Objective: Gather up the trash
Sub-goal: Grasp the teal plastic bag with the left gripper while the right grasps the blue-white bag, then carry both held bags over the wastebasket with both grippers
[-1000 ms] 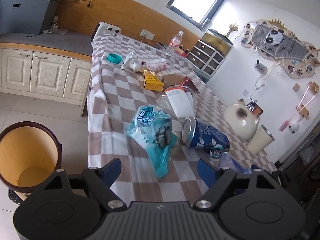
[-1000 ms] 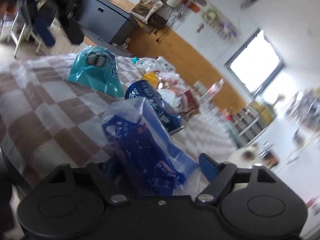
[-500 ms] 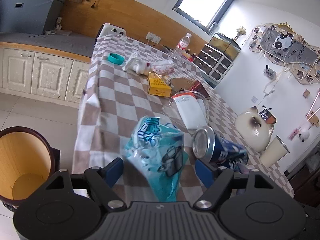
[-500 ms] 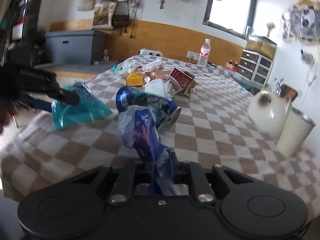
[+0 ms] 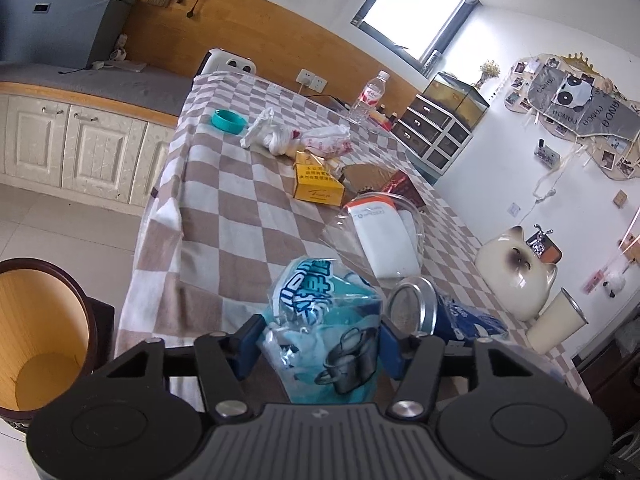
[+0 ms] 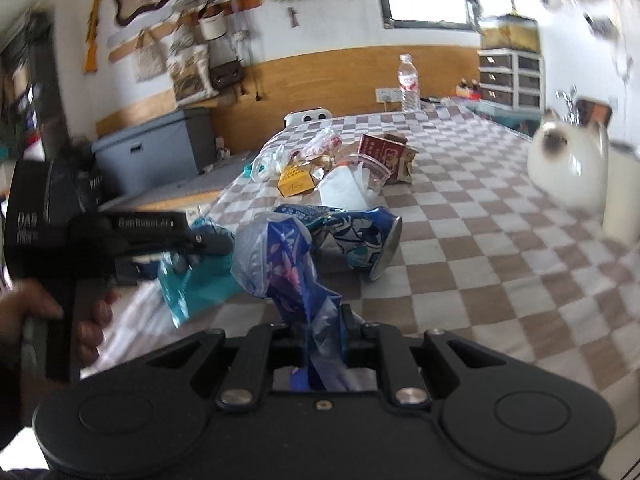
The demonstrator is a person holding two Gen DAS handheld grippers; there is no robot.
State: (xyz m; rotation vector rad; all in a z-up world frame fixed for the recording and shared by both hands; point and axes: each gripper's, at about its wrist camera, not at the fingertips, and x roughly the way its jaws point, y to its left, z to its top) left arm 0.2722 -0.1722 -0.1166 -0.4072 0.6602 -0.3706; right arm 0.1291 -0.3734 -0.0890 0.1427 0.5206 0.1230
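Sitting between left jaws: teal bag (image 5: 320,332); blue wrapper (image 6: 296,280) pinched right.

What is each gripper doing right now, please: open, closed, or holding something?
Left gripper: closing around the teal bag, fingers at its sides; firm grip cannot be told.
Right gripper: closed, holding the blue bag.

Bright window (image 5: 416,12) daylight; fisheye-bent edges; right wrist view motion-blurred.

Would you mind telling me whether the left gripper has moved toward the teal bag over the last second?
Yes. The left gripper has advanced along the checkered table and its jaws now flank the teal bag, which earlier lay ahead of them.
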